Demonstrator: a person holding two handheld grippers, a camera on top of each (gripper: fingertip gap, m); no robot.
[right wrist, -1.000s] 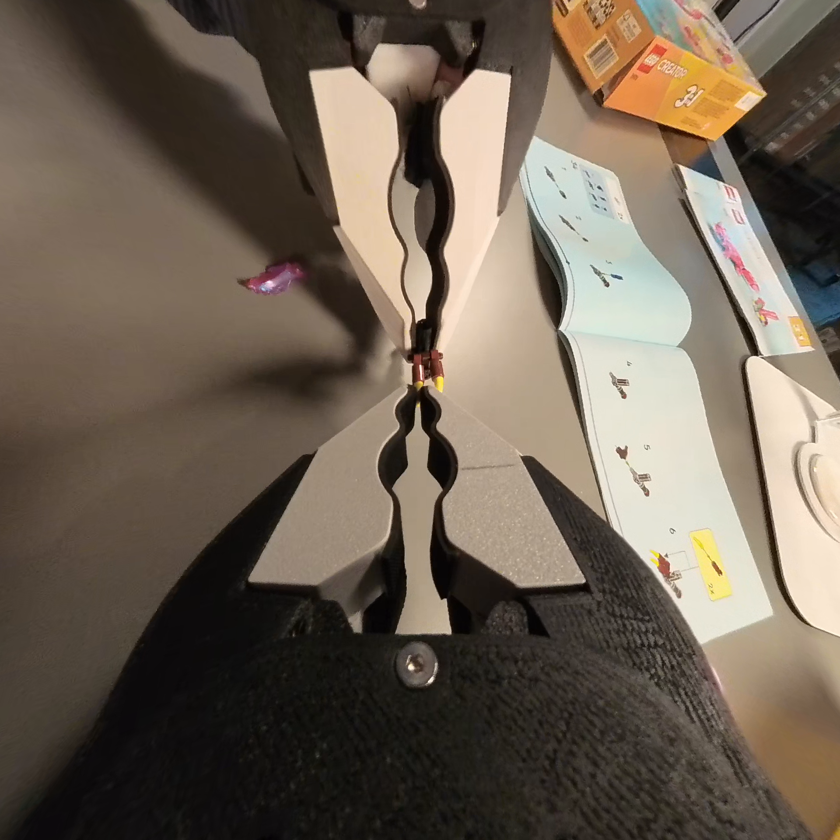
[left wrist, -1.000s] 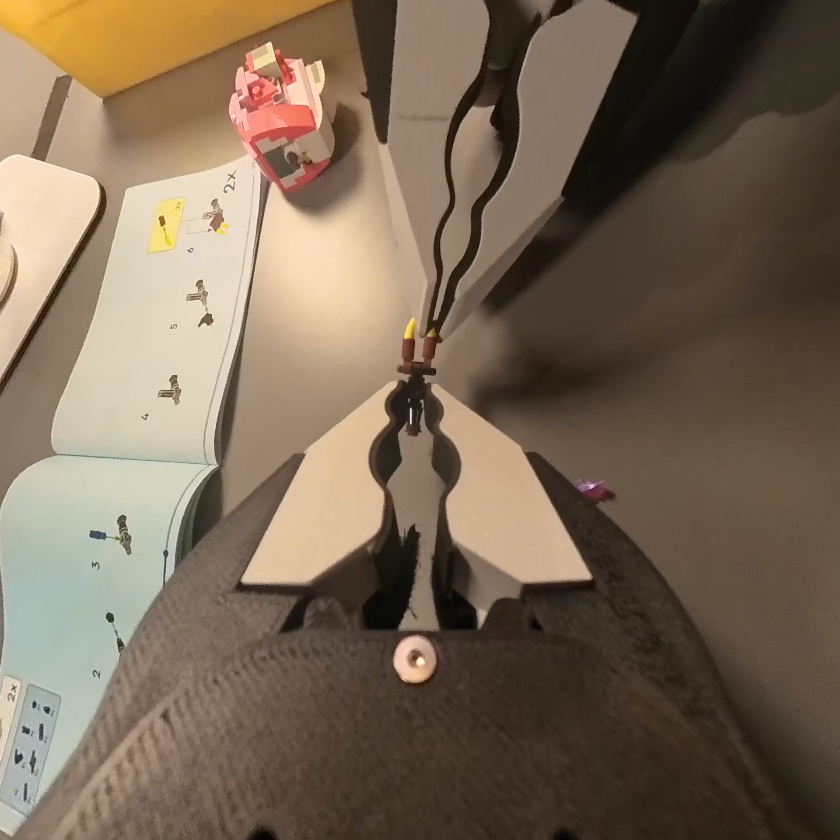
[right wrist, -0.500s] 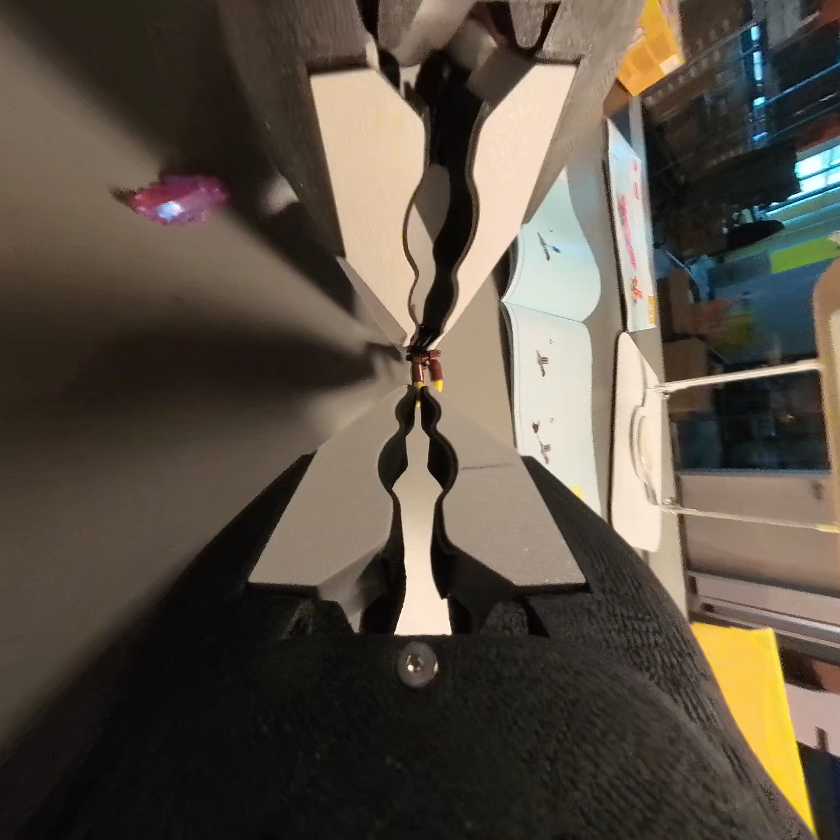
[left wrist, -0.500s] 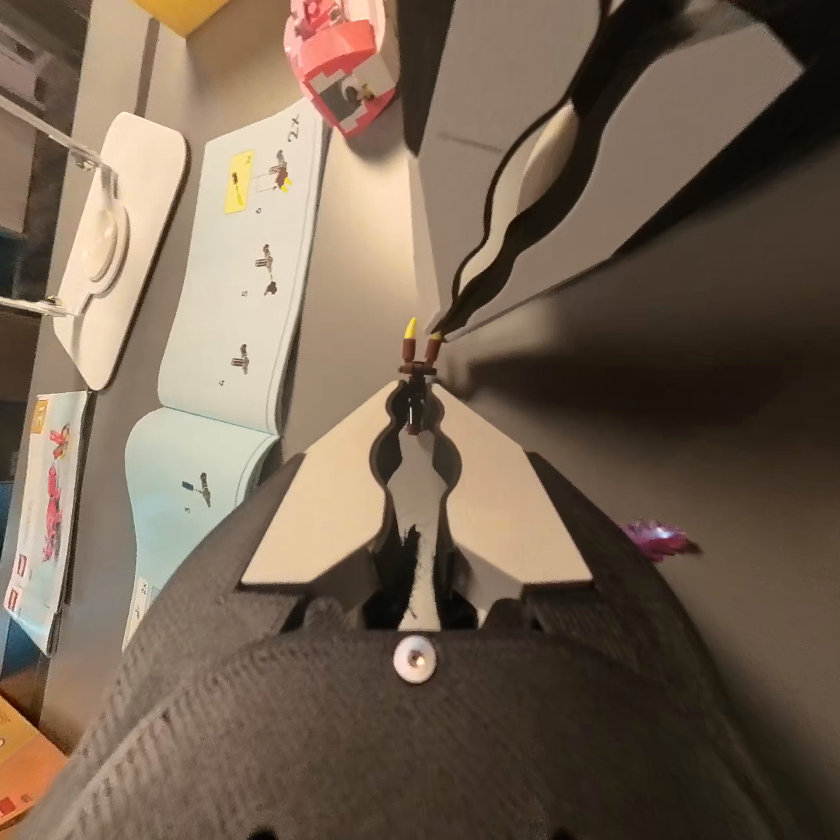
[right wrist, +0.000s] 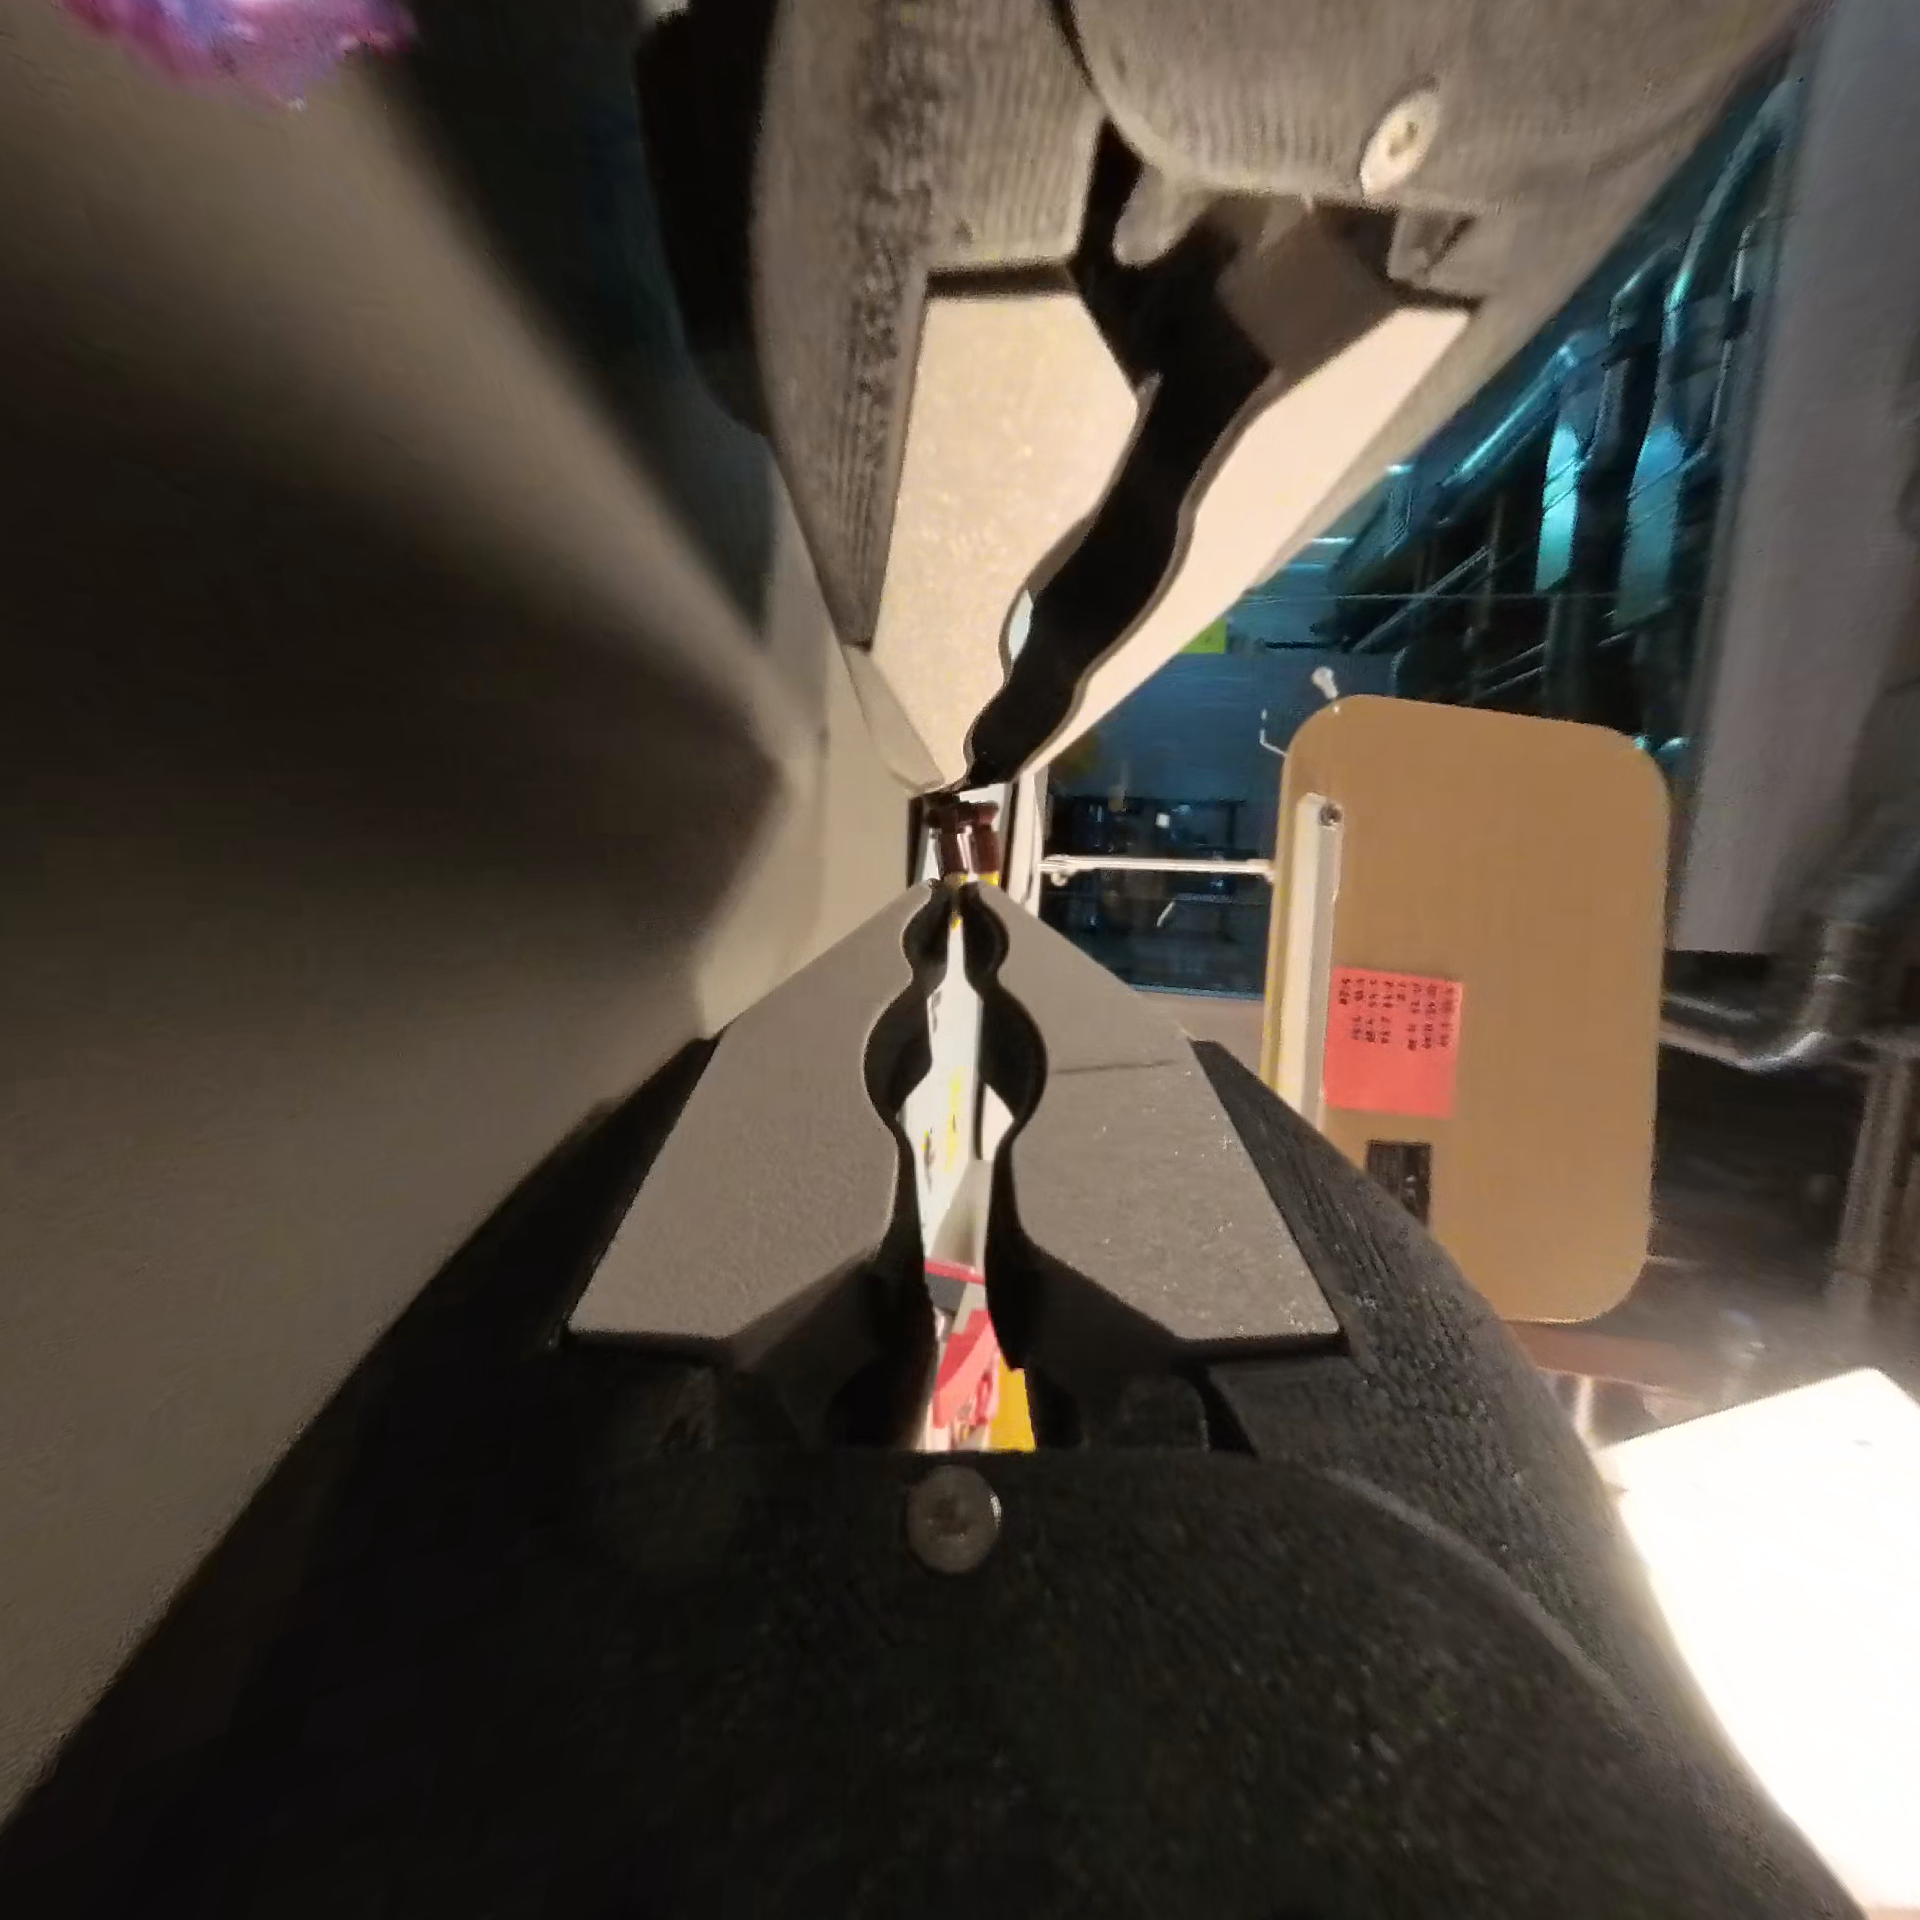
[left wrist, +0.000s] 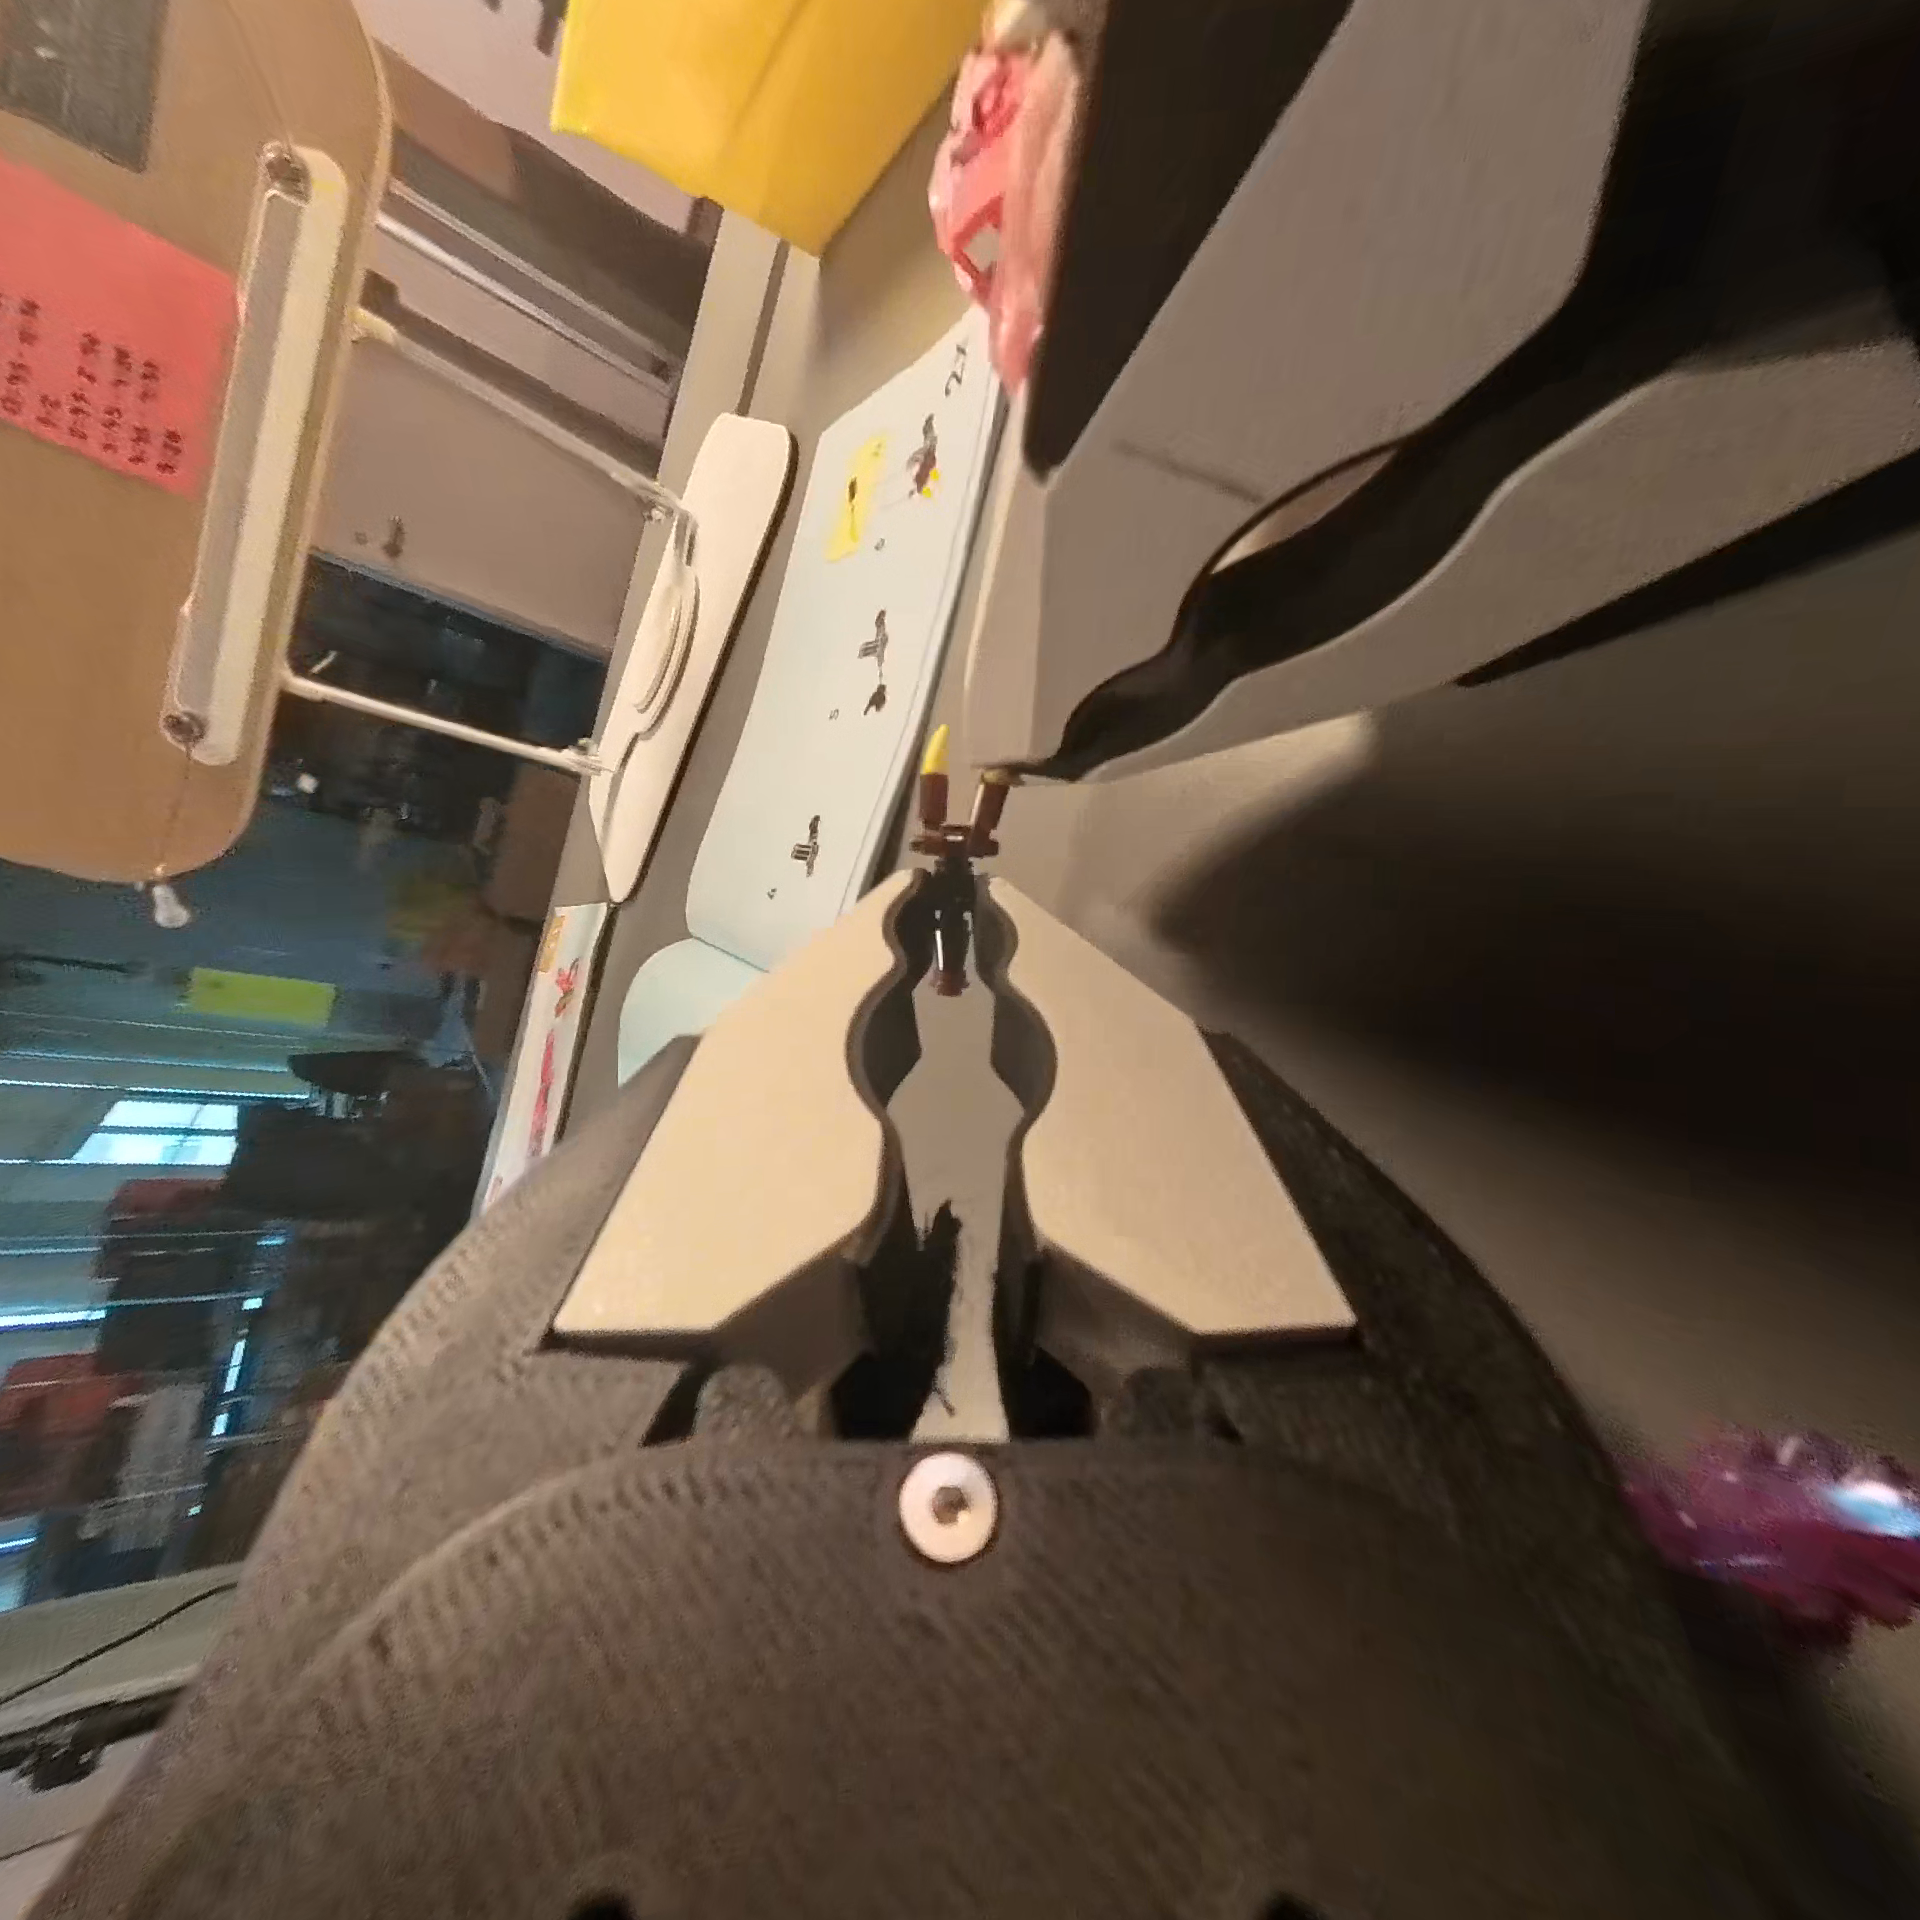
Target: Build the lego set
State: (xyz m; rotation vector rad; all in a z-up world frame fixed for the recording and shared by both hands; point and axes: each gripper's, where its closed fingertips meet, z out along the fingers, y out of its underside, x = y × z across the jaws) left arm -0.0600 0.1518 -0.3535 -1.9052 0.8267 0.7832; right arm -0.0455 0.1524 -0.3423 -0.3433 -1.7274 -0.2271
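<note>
My left gripper [left wrist: 948,883] is shut on the black stem of a small dark brown brick piece [left wrist: 951,831] with two prongs. One prong carries a yellow tip [left wrist: 937,750]. My right gripper [left wrist: 1023,771] comes in from the upper right, and its shut tips meet the end of the other prong. In the right wrist view my right gripper [right wrist: 954,891] is shut on a tiny yellow tip [right wrist: 952,881] at that prong of the brown piece [right wrist: 966,842]. The left gripper [right wrist: 971,779] faces it from above. Both hold the piece in the air above the grey table [left wrist: 1455,935].
An open pale blue instruction booklet [left wrist: 894,623] lies on the table beside a white stand base [left wrist: 686,644]. A blurred pink and red brick model [left wrist: 987,208] and a yellow box [left wrist: 748,104] lie beyond. A purple piece [left wrist: 1787,1538] lies at lower right. A brown board [right wrist: 1455,987] stands behind. Only a small space, under 4 cm, lies between the two pairs of fingers.
Both grippers have swung and tilted together with the brown piece between them, so the table and room have turned in both views. Both grasps stay as they were.
</note>
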